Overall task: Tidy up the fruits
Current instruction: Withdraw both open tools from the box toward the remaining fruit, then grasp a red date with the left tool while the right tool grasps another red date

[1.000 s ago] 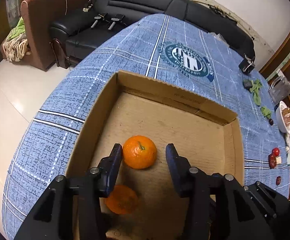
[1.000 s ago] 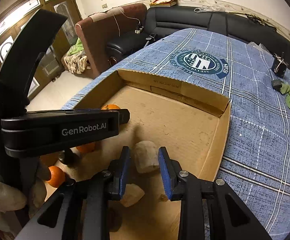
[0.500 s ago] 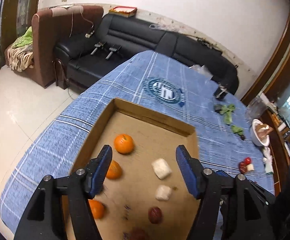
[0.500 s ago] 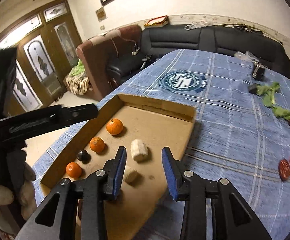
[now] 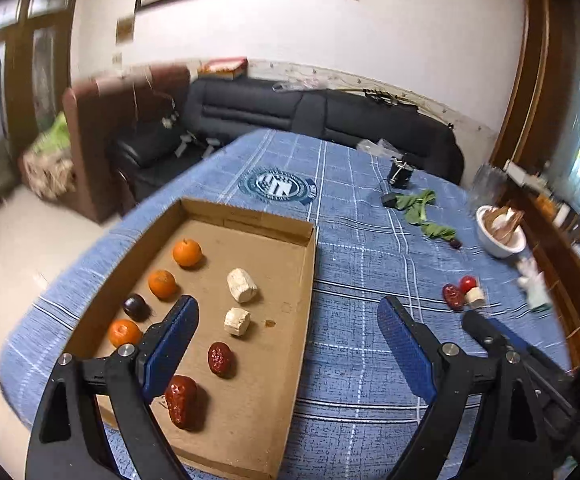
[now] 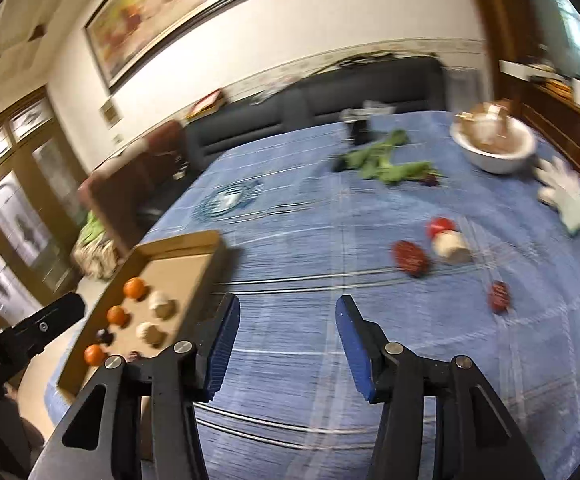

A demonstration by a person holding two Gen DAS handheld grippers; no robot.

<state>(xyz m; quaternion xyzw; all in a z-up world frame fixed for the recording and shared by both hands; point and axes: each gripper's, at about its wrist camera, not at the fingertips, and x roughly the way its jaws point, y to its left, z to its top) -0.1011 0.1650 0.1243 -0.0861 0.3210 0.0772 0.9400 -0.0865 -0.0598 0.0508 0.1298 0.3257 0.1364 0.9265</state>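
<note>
Both tools just backed out of the cardboard tray (image 5: 250, 456); each tool's jaws have just been opening and now stand apart with nothing between them: left tool (image 5: 286, 344), right tool (image 6: 286, 350). So that drop-off looks done and the next pick is probably due. In the tray: three oranges (image 5: 187, 252), a dark plum, two pale chunks, two red dates. Loose on the worktop (image 6: 290, 240), right of the tray: dates (image 6: 411, 257), a pale chunk (image 6: 451, 249), a red fruit.
</note>
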